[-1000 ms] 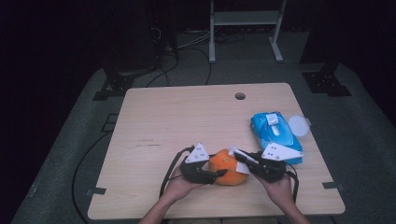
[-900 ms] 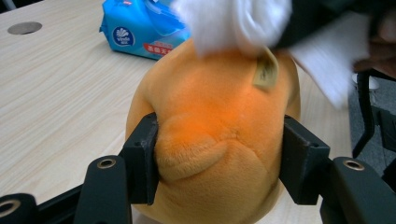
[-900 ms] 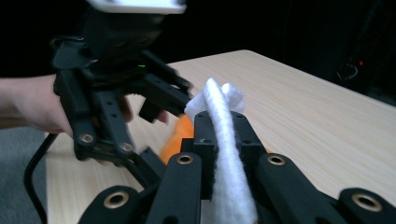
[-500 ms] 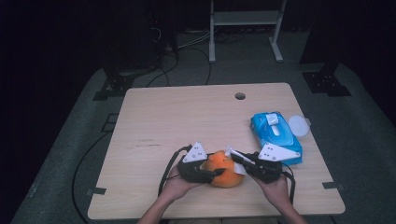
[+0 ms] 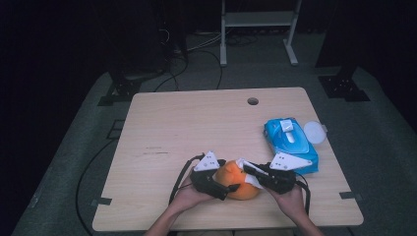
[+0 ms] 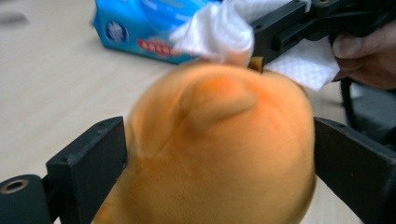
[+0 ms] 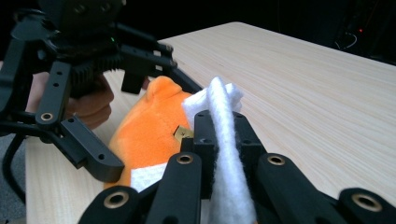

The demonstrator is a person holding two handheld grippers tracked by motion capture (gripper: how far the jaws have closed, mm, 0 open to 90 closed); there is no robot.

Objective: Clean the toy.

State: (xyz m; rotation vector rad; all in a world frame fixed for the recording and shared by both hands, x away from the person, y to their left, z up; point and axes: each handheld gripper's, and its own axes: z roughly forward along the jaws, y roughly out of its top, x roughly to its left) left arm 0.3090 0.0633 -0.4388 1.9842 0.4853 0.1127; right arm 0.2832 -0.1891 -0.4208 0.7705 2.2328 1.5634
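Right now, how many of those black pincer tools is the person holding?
2. The left gripper clamps the orange plush toy near the table's front edge; the right gripper pinches a white wipe against the toy's top.

black two-jaw left gripper [image 5: 227, 186] and right gripper [image 5: 248, 172] — grey three-cornered plates, brass-ringed screws, black cables
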